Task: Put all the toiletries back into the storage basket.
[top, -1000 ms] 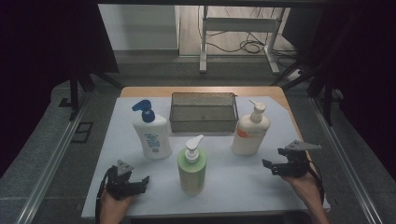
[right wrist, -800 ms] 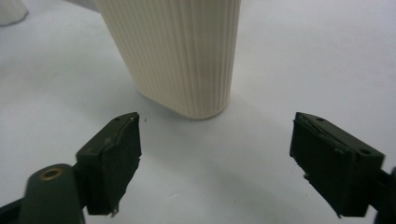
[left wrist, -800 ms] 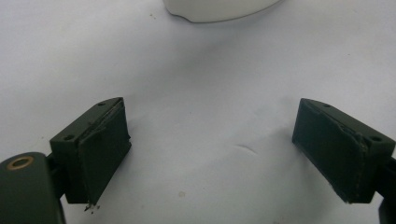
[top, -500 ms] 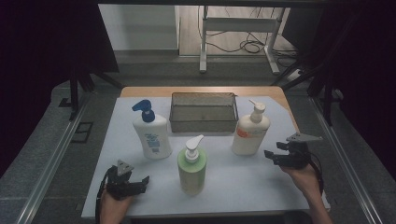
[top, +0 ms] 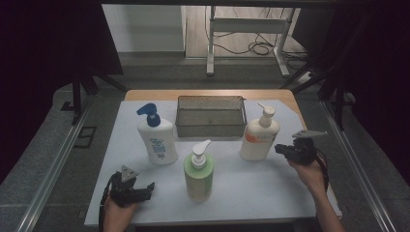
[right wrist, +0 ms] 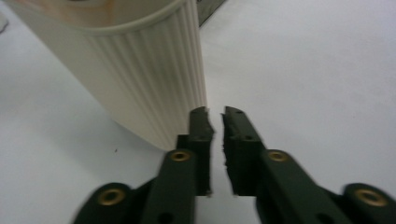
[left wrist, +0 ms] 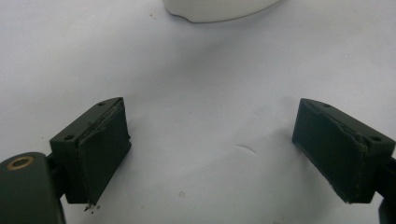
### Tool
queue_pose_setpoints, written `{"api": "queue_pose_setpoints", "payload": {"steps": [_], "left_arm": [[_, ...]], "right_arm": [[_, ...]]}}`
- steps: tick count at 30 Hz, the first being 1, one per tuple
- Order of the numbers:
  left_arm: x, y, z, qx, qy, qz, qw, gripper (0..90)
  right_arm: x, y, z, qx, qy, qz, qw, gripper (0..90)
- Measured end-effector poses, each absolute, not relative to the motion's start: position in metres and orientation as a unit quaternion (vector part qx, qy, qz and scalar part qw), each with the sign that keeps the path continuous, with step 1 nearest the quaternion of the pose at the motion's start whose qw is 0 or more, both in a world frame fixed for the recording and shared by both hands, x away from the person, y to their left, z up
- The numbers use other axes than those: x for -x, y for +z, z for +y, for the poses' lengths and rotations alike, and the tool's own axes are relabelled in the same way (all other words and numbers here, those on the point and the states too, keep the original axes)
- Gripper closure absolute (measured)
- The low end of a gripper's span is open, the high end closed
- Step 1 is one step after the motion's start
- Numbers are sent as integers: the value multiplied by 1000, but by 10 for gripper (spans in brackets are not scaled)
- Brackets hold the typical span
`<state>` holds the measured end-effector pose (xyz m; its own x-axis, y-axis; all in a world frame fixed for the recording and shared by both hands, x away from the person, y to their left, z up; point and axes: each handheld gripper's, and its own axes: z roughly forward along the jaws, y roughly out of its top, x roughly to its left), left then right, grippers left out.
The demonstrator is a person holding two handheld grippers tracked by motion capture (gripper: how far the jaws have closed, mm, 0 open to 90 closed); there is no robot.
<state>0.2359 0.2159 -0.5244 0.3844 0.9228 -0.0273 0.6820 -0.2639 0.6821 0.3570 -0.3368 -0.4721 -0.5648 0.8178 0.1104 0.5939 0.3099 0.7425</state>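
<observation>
No label writing can be read on the cream ribbed pump bottle [top: 258, 137], which stands right of the grey mesh basket [top: 211, 116]. The right gripper [top: 283, 150] has been moved toward it, jaws just closed on nothing, fingertips beside its base. The left gripper [top: 150, 186] is held wide open, empty.

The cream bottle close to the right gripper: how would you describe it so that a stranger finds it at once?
Start at the wire basket at the back of the white table. Just off its right end stands the cream bottle, beside the shut right gripper. It alone has an orange label and ribbed sides; the other two bottles are white with a blue pump, and green.
</observation>
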Motion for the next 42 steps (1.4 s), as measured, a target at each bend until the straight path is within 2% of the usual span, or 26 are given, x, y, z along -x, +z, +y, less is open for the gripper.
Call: {"api": "queue_pose_setpoints", "payload": {"steps": [2,19,29,42], "left_arm": [[-236,-524,216,-771,193,520,312,105],[-236,-524,216,-771,193,520,312,105],[-236,-524,216,-771,193,520,312,105],[-236,-525,216,-771,193,521,312,105]], "right_arm": [[-365,-477,-335,-449,385,794,140,898],[-396,-503,-326,-440,388,801,119,876],[-395,-499,-329,-408,403,810,123,886],[-385,-501,-331,-402,413,811,103,861]]}}
